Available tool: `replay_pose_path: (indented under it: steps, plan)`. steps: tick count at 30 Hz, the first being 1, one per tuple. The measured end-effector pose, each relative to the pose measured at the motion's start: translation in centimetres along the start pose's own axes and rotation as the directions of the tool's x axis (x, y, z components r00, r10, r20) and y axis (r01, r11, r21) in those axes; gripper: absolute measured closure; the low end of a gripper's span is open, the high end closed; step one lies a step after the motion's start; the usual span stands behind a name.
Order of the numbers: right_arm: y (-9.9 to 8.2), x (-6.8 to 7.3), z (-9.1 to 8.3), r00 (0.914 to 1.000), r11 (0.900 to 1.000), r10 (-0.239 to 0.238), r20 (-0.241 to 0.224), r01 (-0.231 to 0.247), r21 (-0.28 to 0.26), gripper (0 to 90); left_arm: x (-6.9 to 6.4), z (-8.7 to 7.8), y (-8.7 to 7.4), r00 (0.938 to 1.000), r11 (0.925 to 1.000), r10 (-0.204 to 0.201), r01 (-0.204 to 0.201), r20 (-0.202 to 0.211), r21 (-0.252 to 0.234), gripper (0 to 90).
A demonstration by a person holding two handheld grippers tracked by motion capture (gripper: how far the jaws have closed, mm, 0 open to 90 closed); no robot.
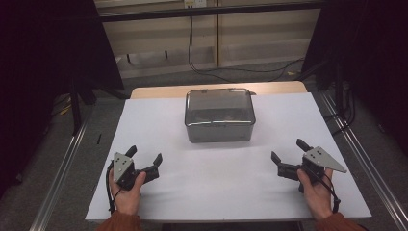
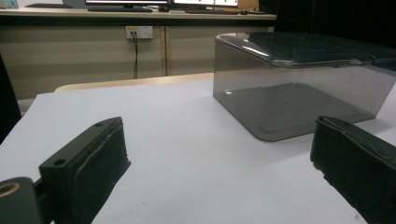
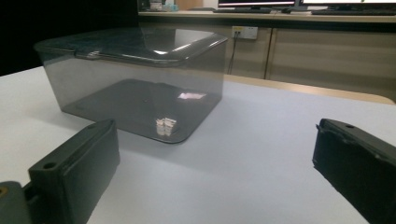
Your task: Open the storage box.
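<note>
A clear smoky plastic box (image 1: 220, 115) with a closed lid stands in the middle of the white table (image 1: 211, 187), toward the far side. My left gripper (image 1: 144, 155) rests low at the near left, held by a hand, jaws wide apart with nothing between them. At the near right my right gripper (image 1: 290, 150) is also held by a hand and stands open and empty. In the left gripper view the box (image 2: 299, 84) lies ahead to the right, beyond the left gripper (image 2: 219, 163). In the right gripper view the box (image 3: 135, 74) sits ahead to the left of the right gripper (image 3: 215, 163).
The white board lies on a wooden tabletop (image 1: 159, 91) whose edge shows at the back. Dark stands (image 1: 74, 96) flank the table on both sides. Cables (image 1: 207, 67) run over the floor behind, below a cabinet wall with a socket (image 2: 139, 31).
</note>
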State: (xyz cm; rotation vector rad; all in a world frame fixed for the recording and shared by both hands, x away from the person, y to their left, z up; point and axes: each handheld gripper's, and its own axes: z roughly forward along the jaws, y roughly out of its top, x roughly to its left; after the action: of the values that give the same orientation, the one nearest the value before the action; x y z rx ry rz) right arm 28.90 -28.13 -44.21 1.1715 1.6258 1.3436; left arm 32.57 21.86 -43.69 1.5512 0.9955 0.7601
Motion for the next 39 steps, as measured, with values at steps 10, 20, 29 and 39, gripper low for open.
replay_pose_path:
  steps: [10, 20, 29, 39]
  plan:
    - [0.4, 0.9, 0.6, 0.9987, 1.0, -0.005, -0.051, 0.005, -0.001, 0.0, -0.2, 0.0, 0.0, 0.9995, 0.9999, -0.009, 0.008, 0.029, 0.01, 3.6]
    - [1.0, 2.0, 1.5, 0.9953, 0.9998, -0.02, -0.095, 0.02, -0.005, 0.1, -0.3, -0.2, 0.1, 0.9992, 1.0, 0.0, 0.0, 0.04, 0.0, 3.6]
    - [1.8, 3.2, 3.5, 0.988, 0.9993, -0.036, -0.15, 0.037, 0.0, 0.0, -0.4, -0.1, 0.1, 0.9991, 1.0, 0.006, -0.006, 0.041, 0.0, 3.7]
    - [3.5, 4.8, 5.7, 0.9809, 0.9984, -0.054, -0.187, 0.05, -0.027, 0.0, -0.2, 0.0, 0.1, 0.9994, 1.0, 0.005, -0.005, 0.035, 0.002, 3.7]
